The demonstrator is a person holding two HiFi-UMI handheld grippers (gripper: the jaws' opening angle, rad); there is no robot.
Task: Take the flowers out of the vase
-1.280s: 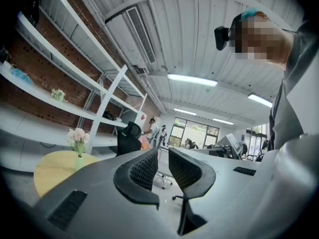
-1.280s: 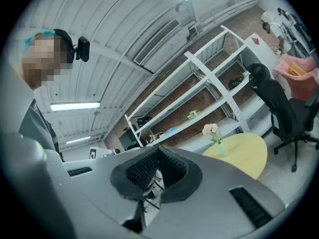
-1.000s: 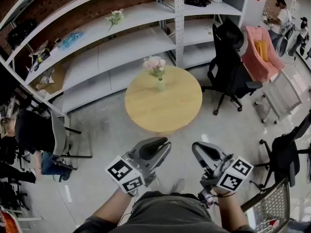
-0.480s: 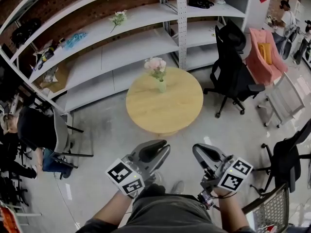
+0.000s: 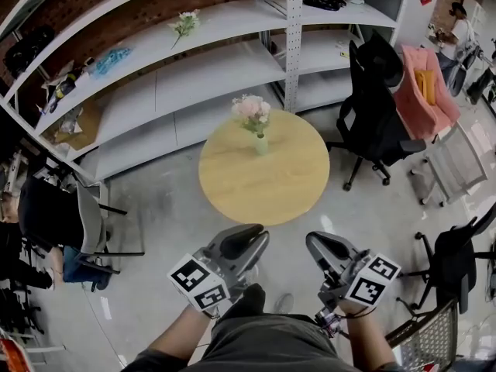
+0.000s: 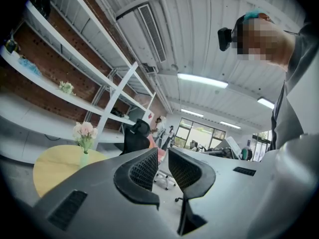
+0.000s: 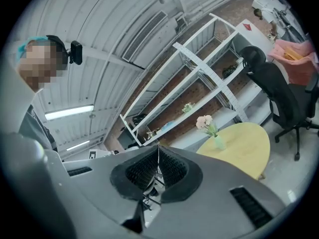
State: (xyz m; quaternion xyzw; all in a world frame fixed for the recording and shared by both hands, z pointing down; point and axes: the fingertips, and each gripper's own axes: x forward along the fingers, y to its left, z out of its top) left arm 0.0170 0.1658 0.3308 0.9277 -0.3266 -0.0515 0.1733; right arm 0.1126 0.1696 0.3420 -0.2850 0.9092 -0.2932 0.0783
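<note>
Pink flowers (image 5: 252, 109) stand upright in a small pale green vase (image 5: 261, 142) at the far side of a round wooden table (image 5: 263, 188). Both grippers hang level over the grey floor, well short of the table. My left gripper (image 5: 254, 233) has a narrow gap between its pads, with nothing in it; its own view shows the gripper (image 6: 163, 156) with the flowers (image 6: 83, 130) far off at left. My right gripper (image 5: 315, 239) is shut and empty; in its own view the gripper (image 7: 158, 154) shows its pads meeting, and the flowers (image 7: 204, 122) and vase (image 7: 218, 142) lie ahead to the right.
A white shelving rack (image 5: 194, 60) runs behind the table, with another flower bunch (image 5: 184, 25) on it. A black office chair (image 5: 376, 107) stands right of the table and a pink-draped chair (image 5: 422, 91) beyond. A seated person (image 5: 46, 215) is at left.
The person carrying both grippers has stepped a little toward the table, and a dark shoe now shows between the arms. Neither gripper's jaws have changed.
</note>
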